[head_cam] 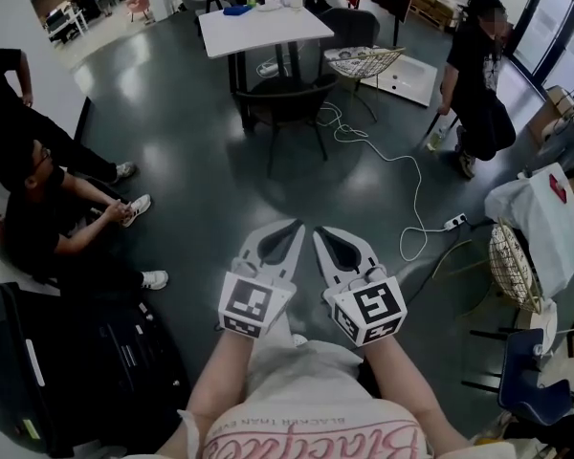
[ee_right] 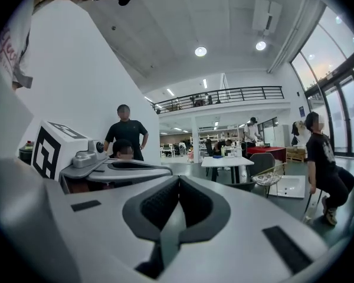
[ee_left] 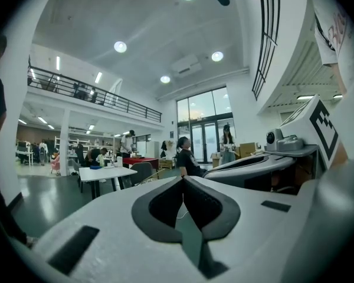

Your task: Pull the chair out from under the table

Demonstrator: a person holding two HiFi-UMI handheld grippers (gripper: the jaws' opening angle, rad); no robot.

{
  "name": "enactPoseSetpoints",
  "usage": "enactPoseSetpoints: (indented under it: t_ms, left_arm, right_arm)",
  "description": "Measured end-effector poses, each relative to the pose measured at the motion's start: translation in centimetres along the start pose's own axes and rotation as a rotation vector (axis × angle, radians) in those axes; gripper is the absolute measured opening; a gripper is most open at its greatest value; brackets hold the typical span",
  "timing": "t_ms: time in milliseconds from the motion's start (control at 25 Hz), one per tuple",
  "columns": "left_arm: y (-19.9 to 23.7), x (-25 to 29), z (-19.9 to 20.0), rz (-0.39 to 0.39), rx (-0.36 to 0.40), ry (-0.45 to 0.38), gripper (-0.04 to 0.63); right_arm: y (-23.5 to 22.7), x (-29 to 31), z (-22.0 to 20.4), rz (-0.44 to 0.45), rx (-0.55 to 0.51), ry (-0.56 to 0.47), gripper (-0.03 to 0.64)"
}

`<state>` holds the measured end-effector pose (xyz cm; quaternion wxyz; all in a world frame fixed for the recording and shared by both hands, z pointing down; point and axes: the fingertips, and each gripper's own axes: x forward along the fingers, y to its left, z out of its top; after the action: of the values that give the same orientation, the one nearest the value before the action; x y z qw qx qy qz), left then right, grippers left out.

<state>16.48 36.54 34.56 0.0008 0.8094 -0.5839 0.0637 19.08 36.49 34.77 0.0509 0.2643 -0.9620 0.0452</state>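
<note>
White table (head_cam: 265, 29), black chair (head_cam: 289, 99), dark grey floor (head_cam: 201, 199). White left gripper (head_cam: 295, 226) and right gripper (head_cam: 320, 231), black pads (ee_left: 159, 206), black-and-white square markers (head_cam: 252, 304). White cable (head_cam: 420, 199).

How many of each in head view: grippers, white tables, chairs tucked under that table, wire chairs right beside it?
Grippers: 2 (left gripper, right gripper)
White table: 1
Chair tucked under it: 1
Wire chair beside it: 1
Total: 5
</note>
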Motion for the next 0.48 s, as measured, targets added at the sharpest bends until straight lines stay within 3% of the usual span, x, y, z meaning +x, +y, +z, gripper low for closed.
enactPoseSetpoints:
  t_ms: [480]
  left_arm:
    - [11.5,6.2,-1.8,-0.023,-0.011,0.013,0.005]
  right_arm:
    - [-3.2,12.6,-0.1,-0.009,-0.001,0.028,0.005]
